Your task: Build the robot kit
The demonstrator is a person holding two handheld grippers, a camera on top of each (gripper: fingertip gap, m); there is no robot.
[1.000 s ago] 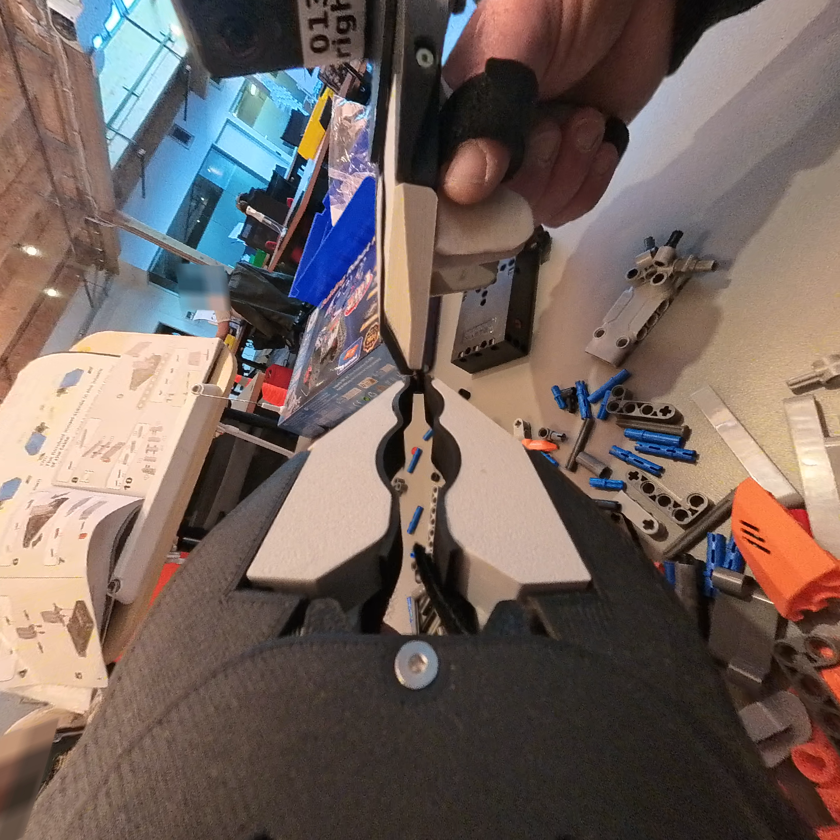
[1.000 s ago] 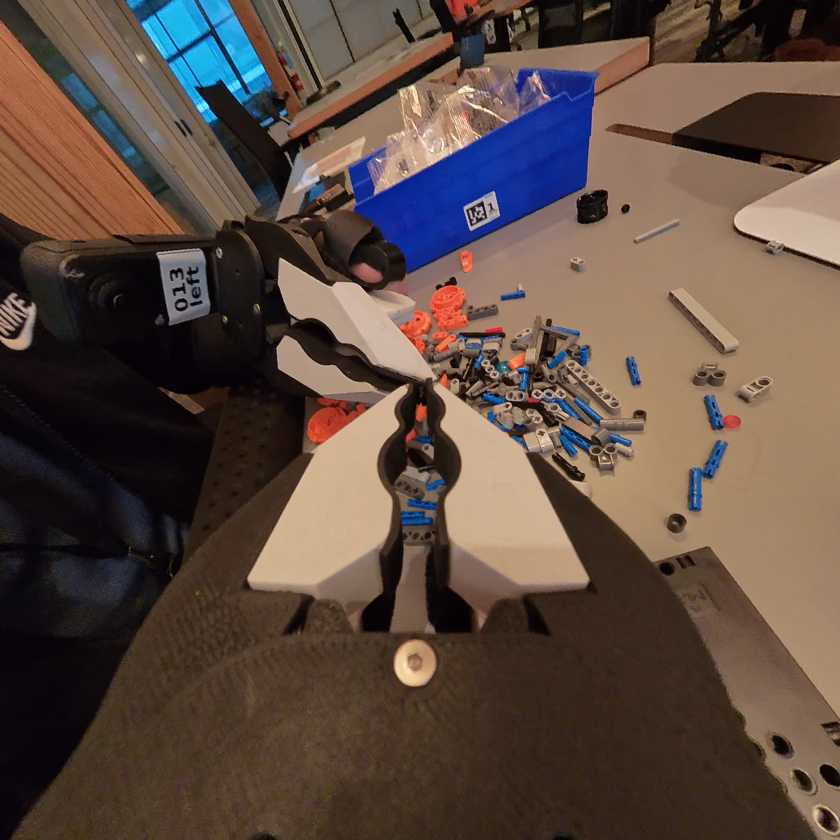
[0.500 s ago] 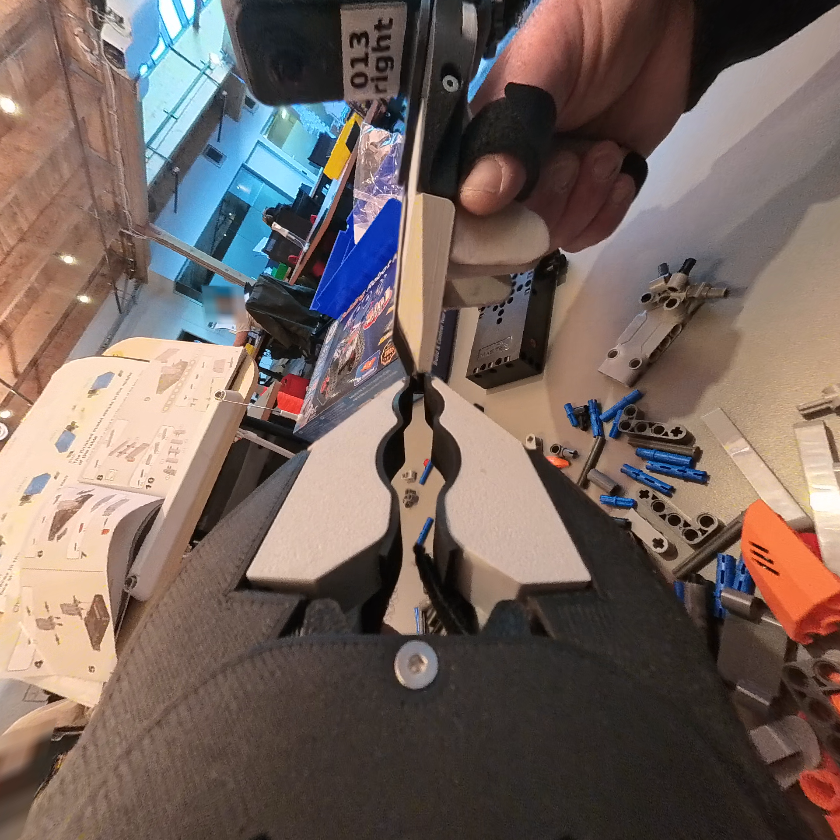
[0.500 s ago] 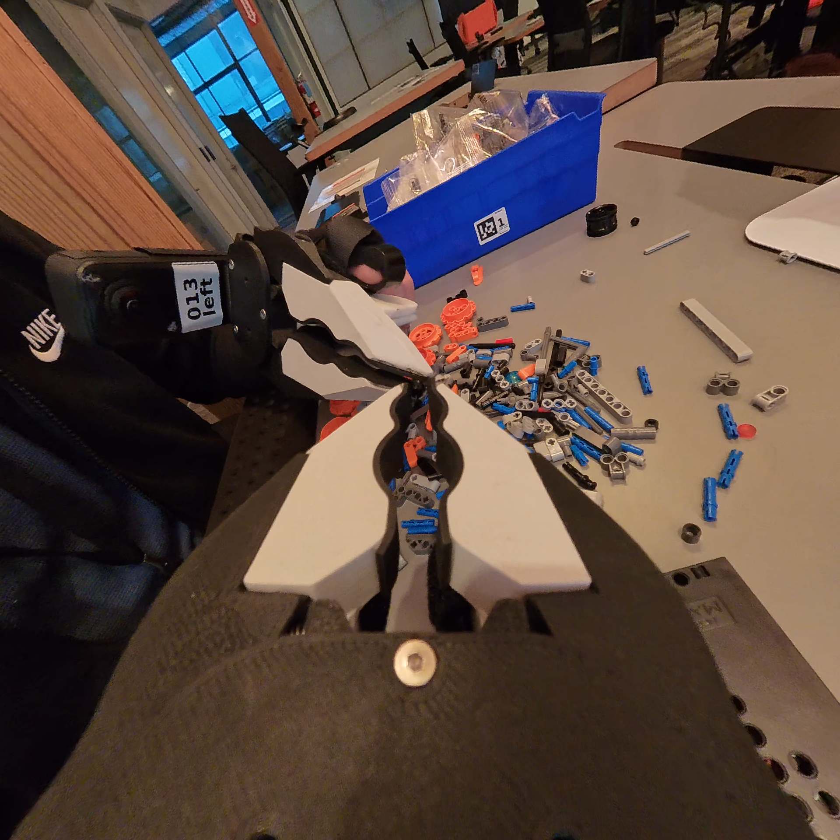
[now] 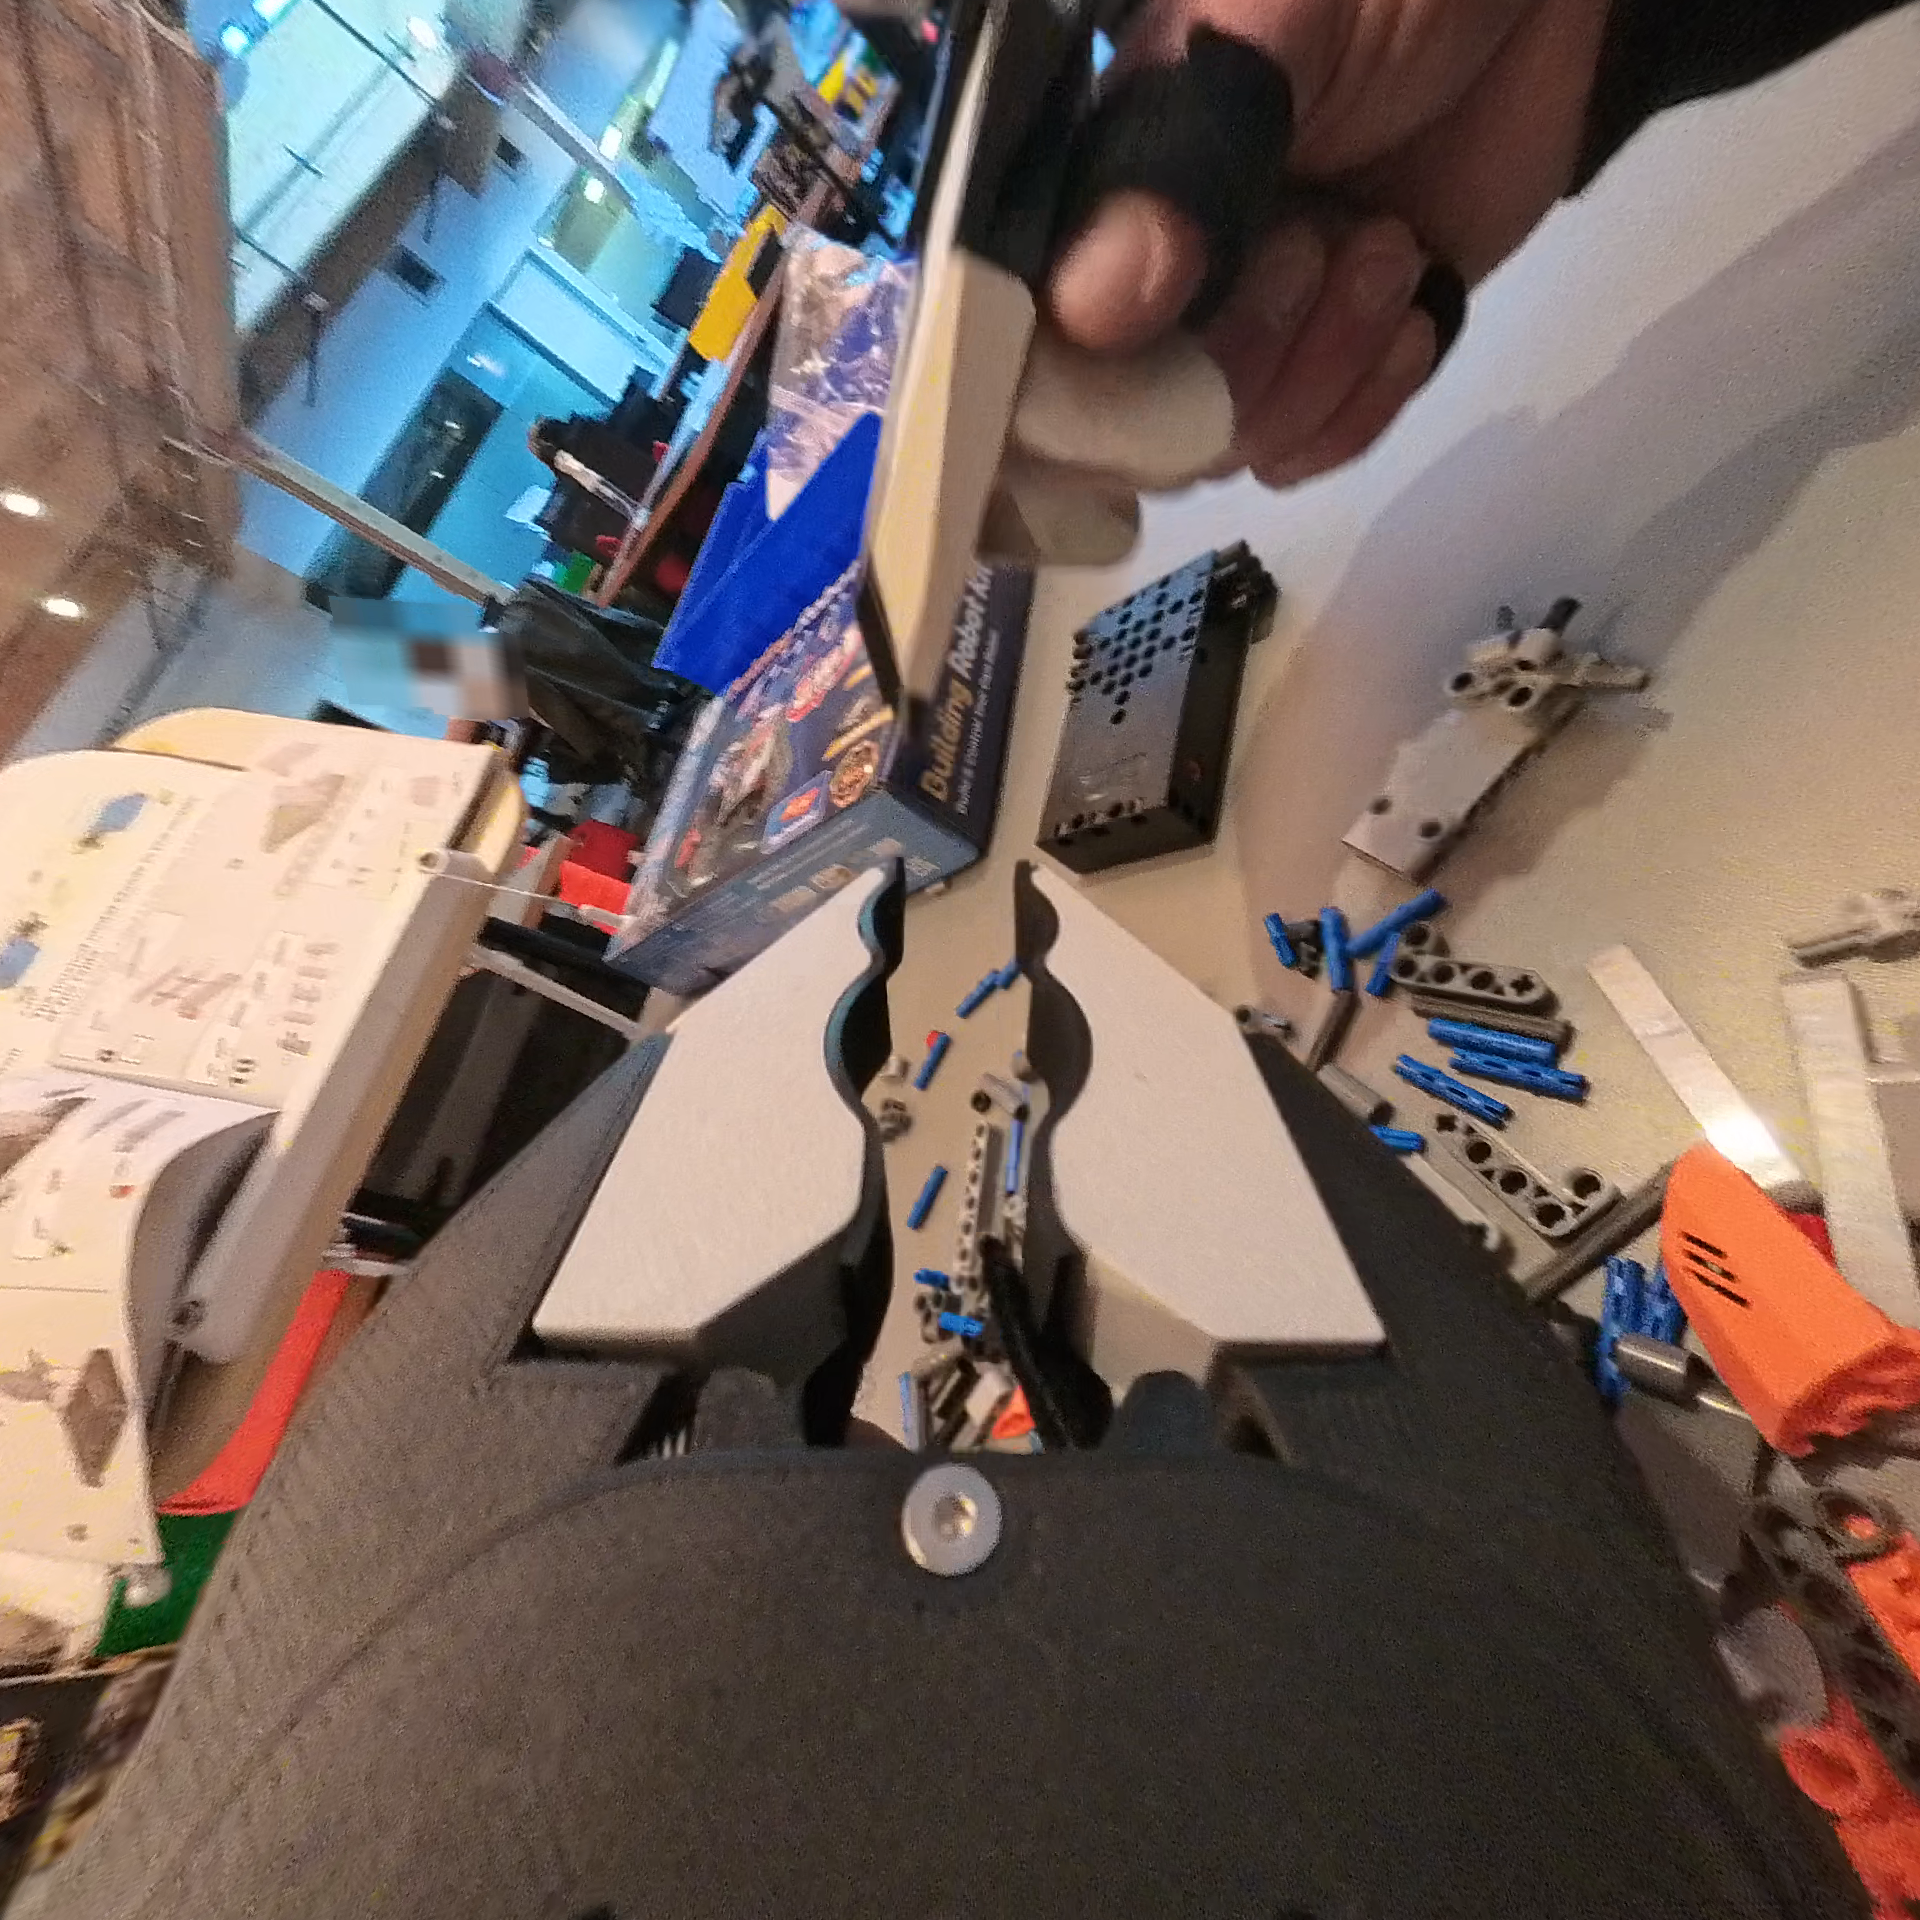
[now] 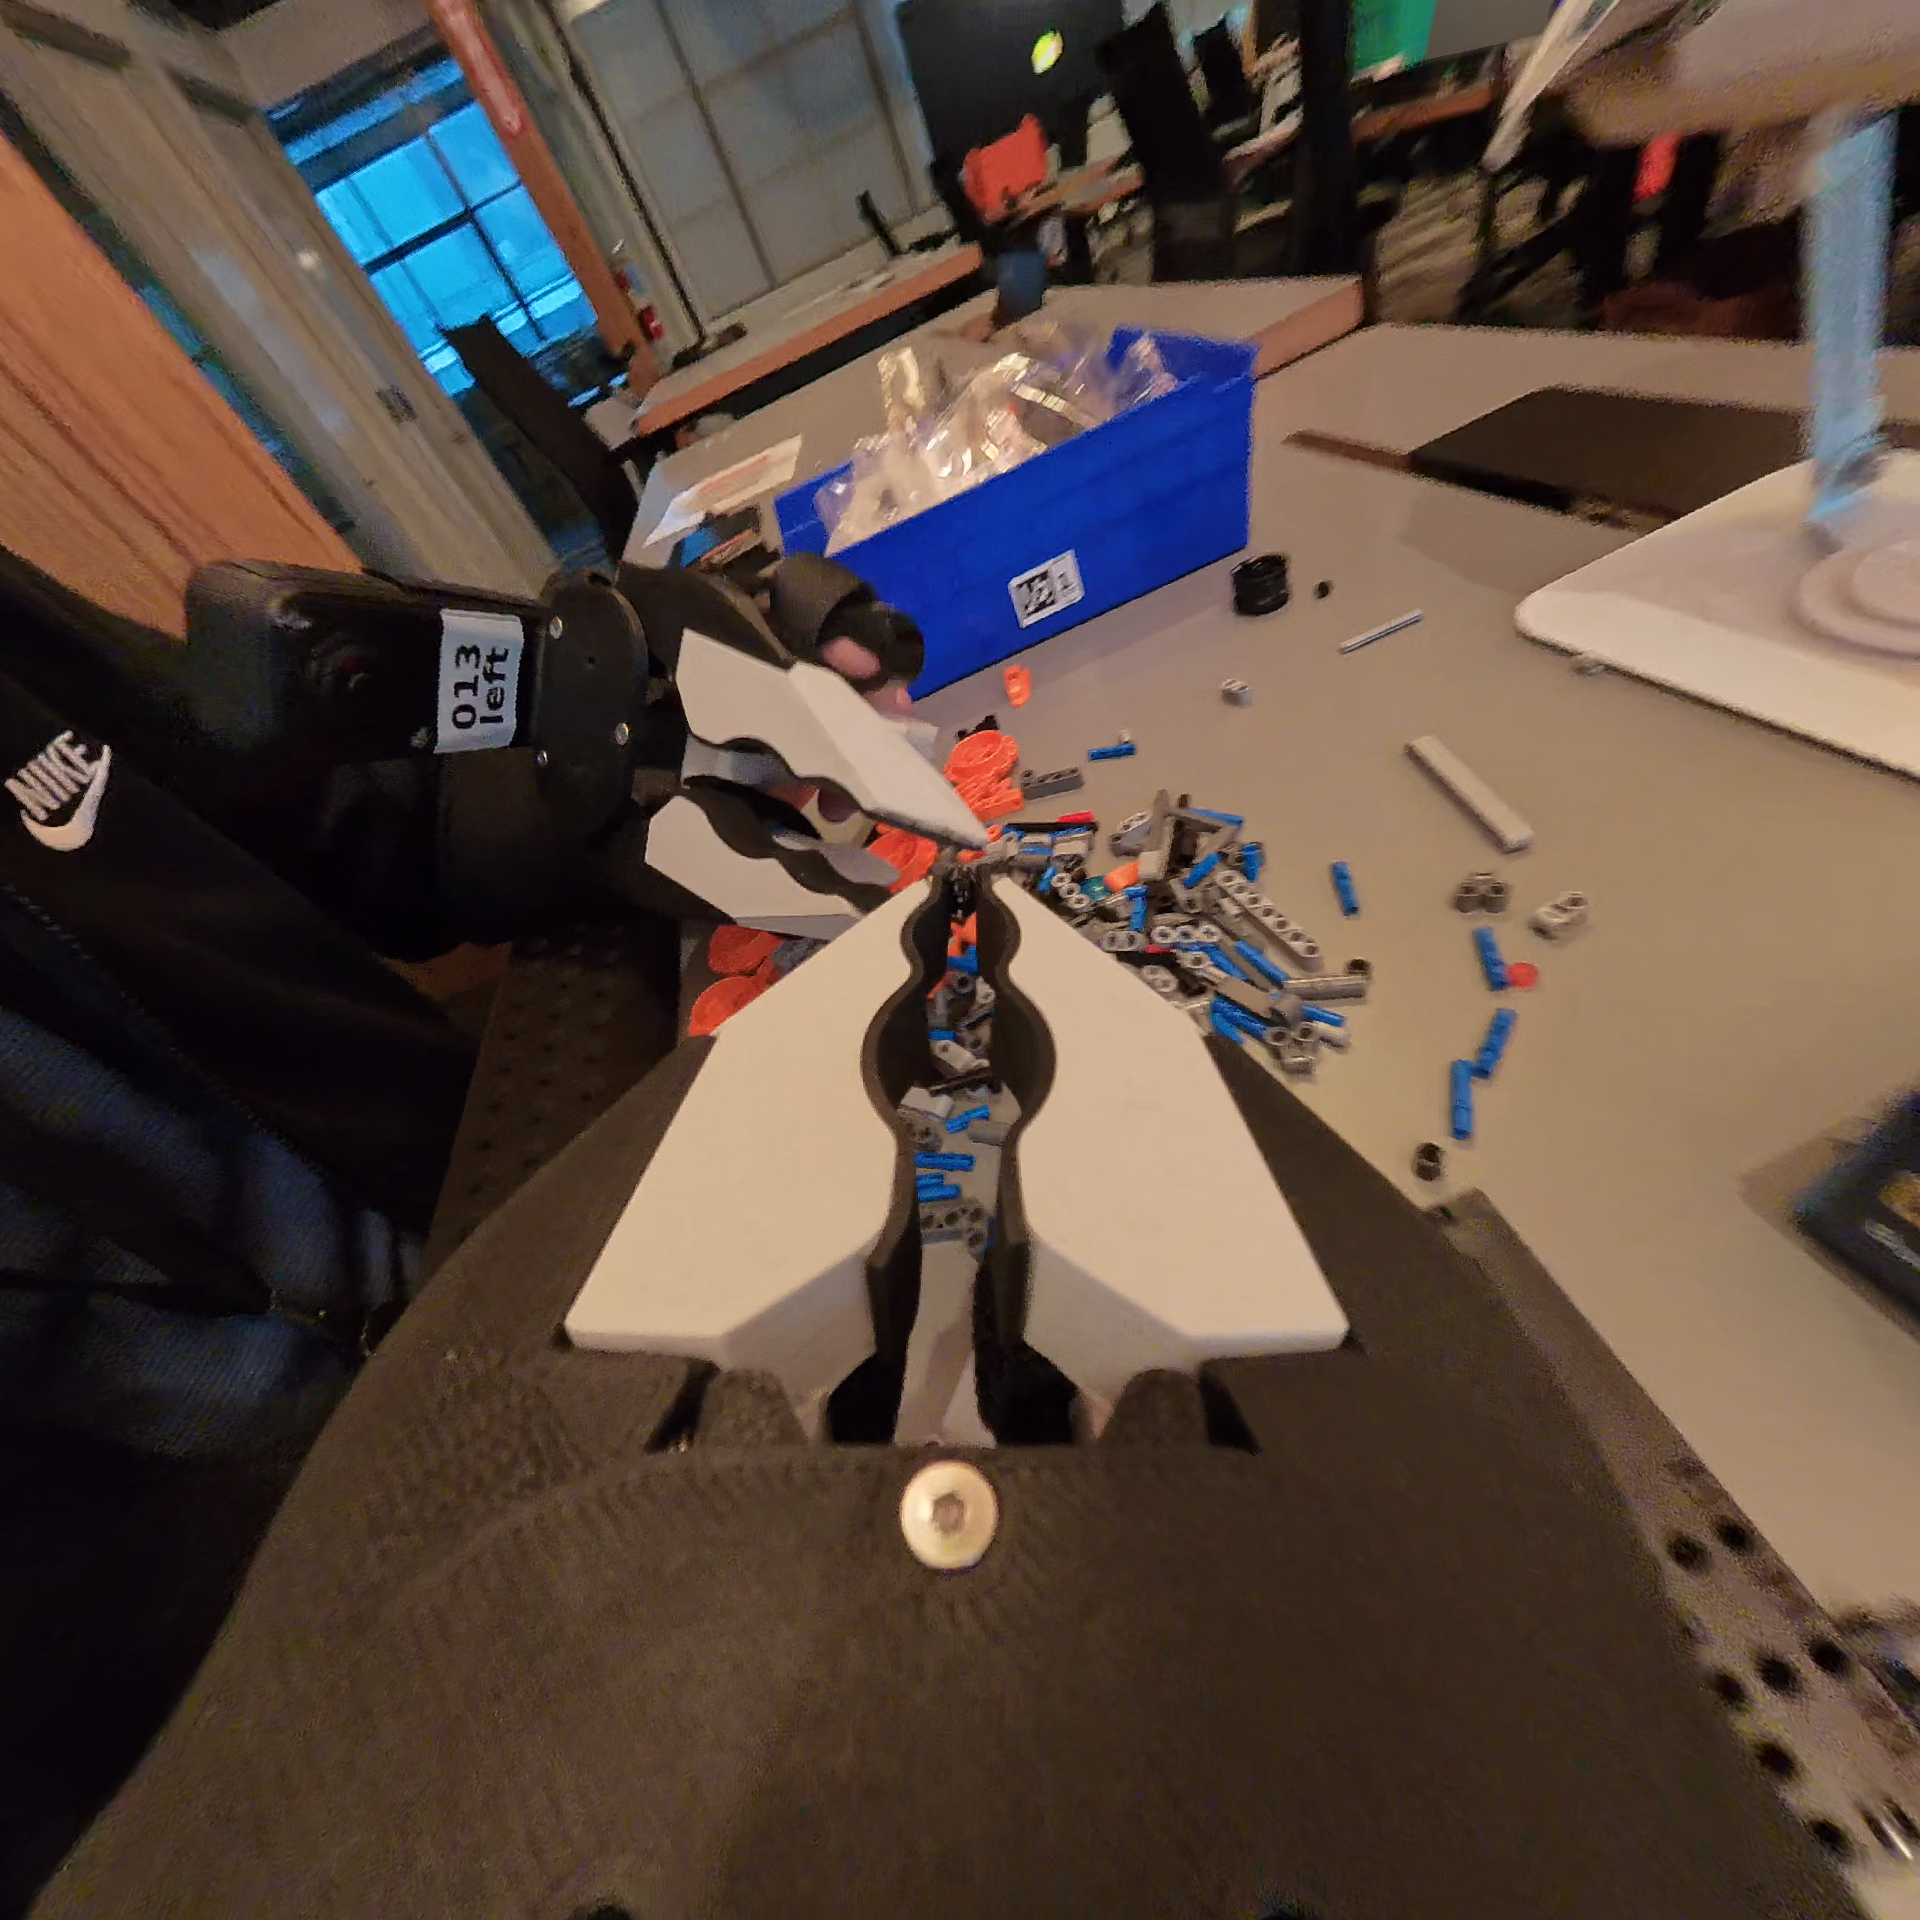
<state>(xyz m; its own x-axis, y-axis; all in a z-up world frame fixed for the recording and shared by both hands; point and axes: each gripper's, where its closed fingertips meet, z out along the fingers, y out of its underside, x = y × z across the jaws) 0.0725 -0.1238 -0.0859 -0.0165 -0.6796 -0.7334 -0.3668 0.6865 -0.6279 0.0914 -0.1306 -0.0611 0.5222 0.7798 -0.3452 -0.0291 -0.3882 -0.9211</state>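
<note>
My left gripper (image 5: pixel 961 891) is open and empty, its jaws a finger-width apart above loose blue pins and grey beams (image 5: pixel 977 1164) on the grey table. My right gripper (image 6: pixel 961 888) is shut, with a small grey and black part (image 6: pixel 977 860) pinched at its tips above the pile of grey, blue and orange parts (image 6: pixel 1195 925). The left gripper also shows in the right wrist view (image 6: pixel 920 873), open, its upper finger (image 6: pixel 831 743) close to that part. The right gripper (image 5: pixel 909 665) shows edge-on in the left wrist view, held by a hand (image 5: pixel 1299 260).
A blue bin (image 6: pixel 1039 520) with plastic bags stands behind the pile. A black perforated block (image 5: pixel 1143 717), a printed box (image 5: pixel 831 790), an open instruction booklet (image 5: pixel 208 935), a grey assembly (image 5: pixel 1455 769) and an orange part (image 5: pixel 1787 1320) lie around. A white stand base (image 6: pixel 1714 644) is at the right. Only a small space, under 4 cm, lies between the two pairs of fingers.
My left gripper has opened and let go of the small part. The right gripper stays shut on it, and the two grippers have drawn apart.
</note>
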